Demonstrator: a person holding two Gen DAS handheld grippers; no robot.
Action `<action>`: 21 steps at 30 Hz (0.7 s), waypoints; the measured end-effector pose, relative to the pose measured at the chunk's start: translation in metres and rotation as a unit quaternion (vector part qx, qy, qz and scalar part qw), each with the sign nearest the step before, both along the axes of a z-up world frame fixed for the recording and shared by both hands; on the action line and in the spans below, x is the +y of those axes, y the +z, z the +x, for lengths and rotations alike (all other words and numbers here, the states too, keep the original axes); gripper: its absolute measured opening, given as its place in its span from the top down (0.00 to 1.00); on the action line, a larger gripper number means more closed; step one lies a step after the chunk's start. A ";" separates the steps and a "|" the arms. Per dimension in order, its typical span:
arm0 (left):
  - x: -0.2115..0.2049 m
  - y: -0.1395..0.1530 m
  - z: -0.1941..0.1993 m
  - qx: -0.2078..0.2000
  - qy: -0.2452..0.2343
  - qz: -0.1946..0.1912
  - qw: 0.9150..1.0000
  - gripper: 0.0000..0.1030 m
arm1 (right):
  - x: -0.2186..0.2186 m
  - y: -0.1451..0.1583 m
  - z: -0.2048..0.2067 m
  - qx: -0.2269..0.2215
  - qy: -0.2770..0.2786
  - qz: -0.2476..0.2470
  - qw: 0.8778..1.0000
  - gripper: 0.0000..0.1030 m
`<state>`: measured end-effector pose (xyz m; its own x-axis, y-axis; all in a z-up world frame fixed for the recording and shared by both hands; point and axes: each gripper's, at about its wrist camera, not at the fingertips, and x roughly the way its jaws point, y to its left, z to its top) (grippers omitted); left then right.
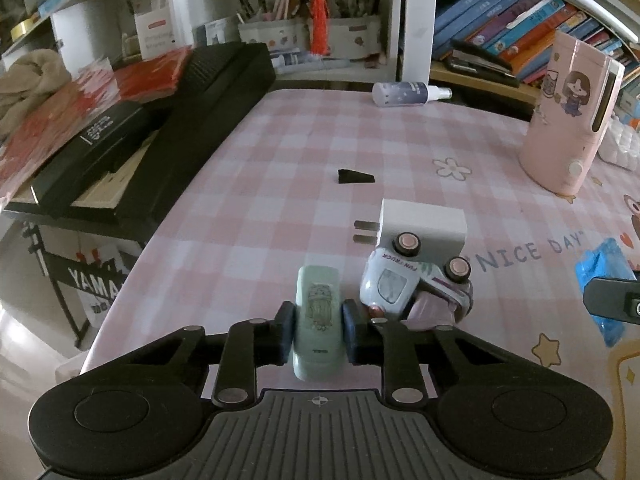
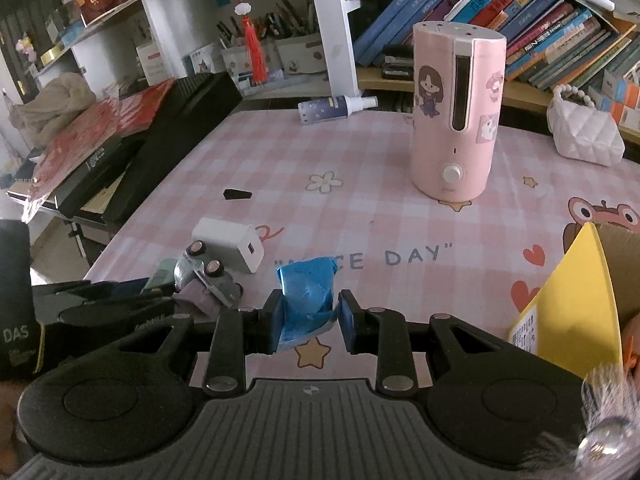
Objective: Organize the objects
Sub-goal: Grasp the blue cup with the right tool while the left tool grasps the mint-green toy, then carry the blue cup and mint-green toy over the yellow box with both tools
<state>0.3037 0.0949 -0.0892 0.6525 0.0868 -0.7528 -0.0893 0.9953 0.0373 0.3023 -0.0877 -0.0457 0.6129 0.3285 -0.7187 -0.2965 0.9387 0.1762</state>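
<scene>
Your left gripper [image 1: 318, 326] clamps the green case [image 1: 319, 322] beside the toy truck [image 1: 412, 286]; right gripper [image 2: 307, 322] pinches the blue packet [image 2: 306, 298] nr it.

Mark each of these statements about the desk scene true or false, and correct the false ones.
1. The left gripper is shut on the green case. True.
2. The toy truck stands upright on its wheels. False: it is tipped over, wheels upward.
3. The right gripper is empty. False: it is shut on the blue packet.
4. The spray bottle lies on its side. True.
5. The pink humidifier has toppled. False: it stands upright.
</scene>
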 end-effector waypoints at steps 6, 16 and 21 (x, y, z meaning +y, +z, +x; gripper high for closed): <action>0.008 0.014 -0.021 -0.017 0.008 -0.033 0.999 0.78 | -0.001 0.003 -0.005 -0.008 -0.001 -0.005 1.000 0.74; 0.010 0.060 -0.088 -0.040 -0.020 -0.087 0.995 0.78 | 0.006 0.017 -0.037 -0.031 0.026 -0.014 0.999 0.74; 0.009 0.070 -0.122 -0.043 -0.040 -0.092 0.994 0.78 | 0.007 0.027 -0.070 -0.048 0.053 -0.030 0.997 0.74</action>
